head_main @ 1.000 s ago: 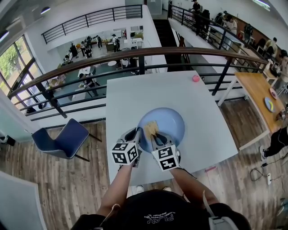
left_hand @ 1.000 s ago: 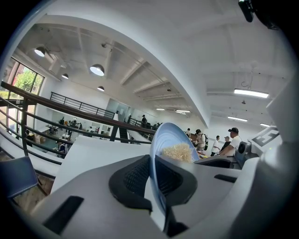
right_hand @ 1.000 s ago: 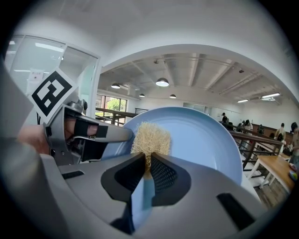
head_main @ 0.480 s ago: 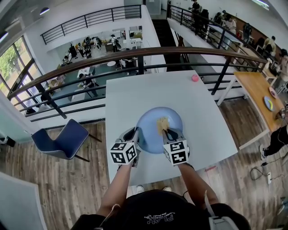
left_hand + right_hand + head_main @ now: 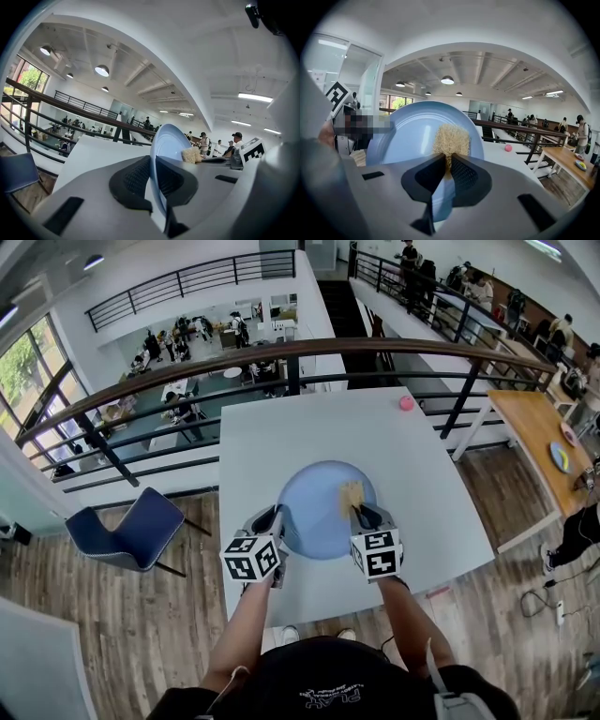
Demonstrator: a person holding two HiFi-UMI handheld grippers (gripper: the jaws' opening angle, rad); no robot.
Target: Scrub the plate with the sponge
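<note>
Up on the mezzanine, hard against the dark railing (image 5: 281, 357), stands a white square table (image 5: 272, 427). A pale blue round plate (image 5: 314, 512) sits at its near side, right in front of the person. A small pink ball (image 5: 407, 403) lies well apart at the far edge and has no part in this.

The left gripper (image 5: 273, 520) is clenched on the plate's left rim, with one ribbed pad on each face of the thin edge, pinning the plate. I cannot say whether that grip lifts the rim off the table or only steadies it.

The right gripper (image 5: 362, 514) is clamped on the near end of a tan fibrous sponge (image 5: 352, 493). The rest of the pad sticks out past the jaw tips, with its length running on along the line the gripper points. The pad lies against the plate's face in the right half, nearer the right rim than the centre.

So the unscrubbed stretch, as I judge it, lies to the left of the sponge, across the middle and toward the held rim. The right hand is the one that has to cover it, and a stroke that way runs toward the left gripper. It would need to stop short of those jaws, while the left clamp takes the push so the plate doesn't skid.
</note>
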